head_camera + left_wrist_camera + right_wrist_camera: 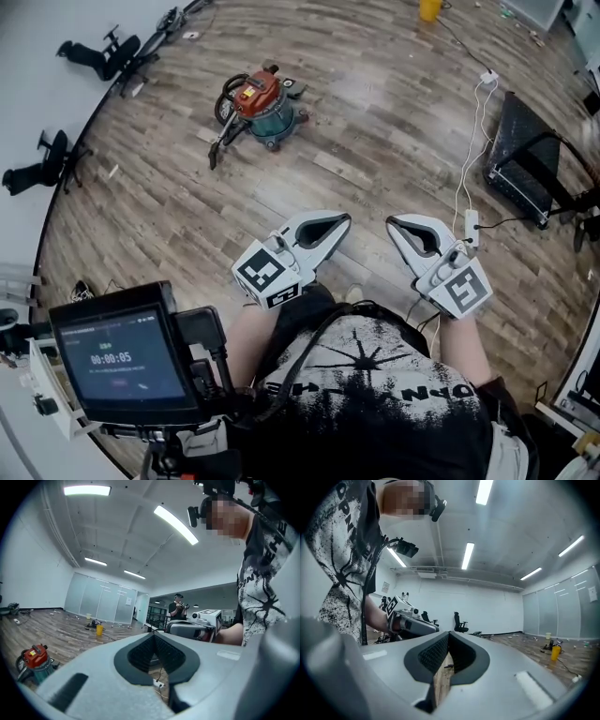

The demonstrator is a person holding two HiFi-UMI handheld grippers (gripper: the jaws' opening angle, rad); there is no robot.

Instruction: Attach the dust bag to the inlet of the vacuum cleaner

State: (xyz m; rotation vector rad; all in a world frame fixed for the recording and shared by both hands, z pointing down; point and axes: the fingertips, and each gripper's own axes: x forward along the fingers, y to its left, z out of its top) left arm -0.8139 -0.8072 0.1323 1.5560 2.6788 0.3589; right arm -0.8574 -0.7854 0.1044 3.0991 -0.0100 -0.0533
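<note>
Grippers shut and empty, vacuum well apart

Both tools are held out in front of the person's chest, tips angled toward each other. The left gripper (343, 221) has its jaws closed tip to tip with nothing between them, and the right gripper (393, 223) is the same. The vacuum cleaner (258, 101), red on top with a teal drum, stands on the wooden floor (375, 122) well apart from both. Its black hose (221, 143) lies to its lower left, and its inlet is too small to make out. A yellow cup (429, 8) is cut off by the top edge. A screen (117, 354) at the lower left shows digits too blurred to read. The person's shirt (375, 394) hides the floor below it.
</note>
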